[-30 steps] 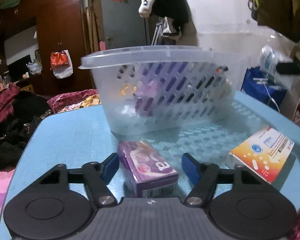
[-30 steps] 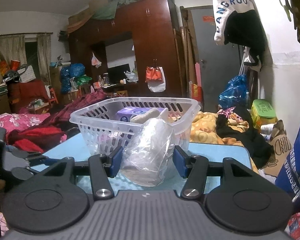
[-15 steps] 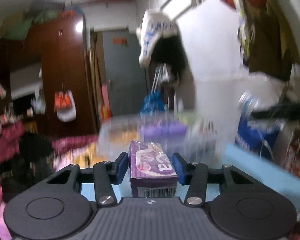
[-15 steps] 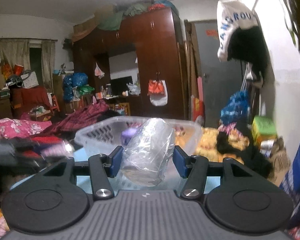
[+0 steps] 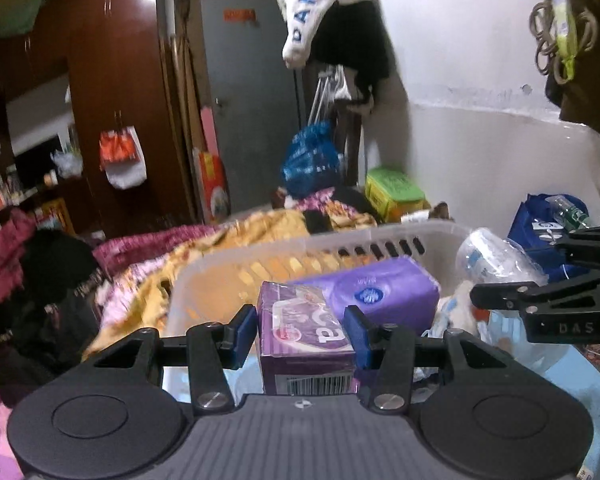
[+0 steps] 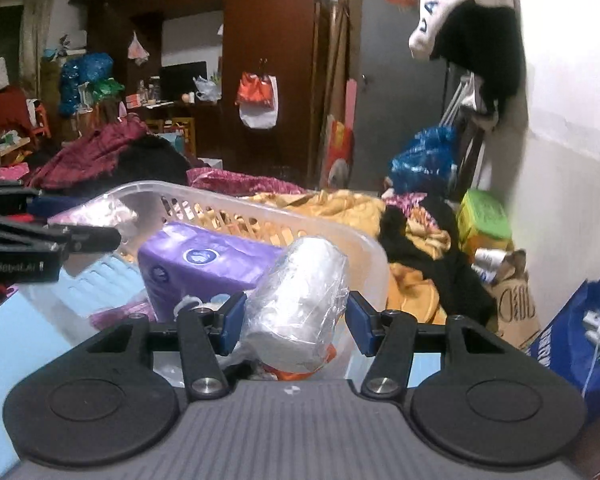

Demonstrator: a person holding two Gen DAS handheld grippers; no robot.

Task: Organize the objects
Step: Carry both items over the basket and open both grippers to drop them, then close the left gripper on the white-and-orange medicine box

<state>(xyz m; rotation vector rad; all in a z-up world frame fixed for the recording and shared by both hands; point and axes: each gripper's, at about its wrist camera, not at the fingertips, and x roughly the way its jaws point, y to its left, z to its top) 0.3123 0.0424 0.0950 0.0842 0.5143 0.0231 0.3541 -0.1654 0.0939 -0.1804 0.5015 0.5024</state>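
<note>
My left gripper [image 5: 305, 330] is shut on a small purple tissue pack [image 5: 306, 338] and holds it over the near rim of the clear plastic basket [image 5: 340, 238]. My right gripper [image 6: 296, 316] is shut on a clear plastic-wrapped roll [image 6: 300, 304] and holds it above the basket [image 6: 228, 204]. A large purple pack [image 6: 204, 260] lies inside the basket; it also shows in the left wrist view [image 5: 380, 292]. The right gripper and its roll [image 5: 496, 256] appear at the right of the left wrist view. The left gripper's finger [image 6: 80, 240] appears at the left of the right wrist view.
The basket stands on a light blue table [image 6: 4, 320]. Behind it lie piled clothes and blankets [image 5: 236, 232], a green box [image 6: 484, 216] and a blue bag [image 6: 580, 328]. A dark wardrobe [image 5: 120, 80] and a grey door [image 5: 252, 100] stand at the back.
My left gripper closed on the small purple pack, lifted it off the table and carried it up to the basket. My right gripper moved forward with the roll to above the basket.
</note>
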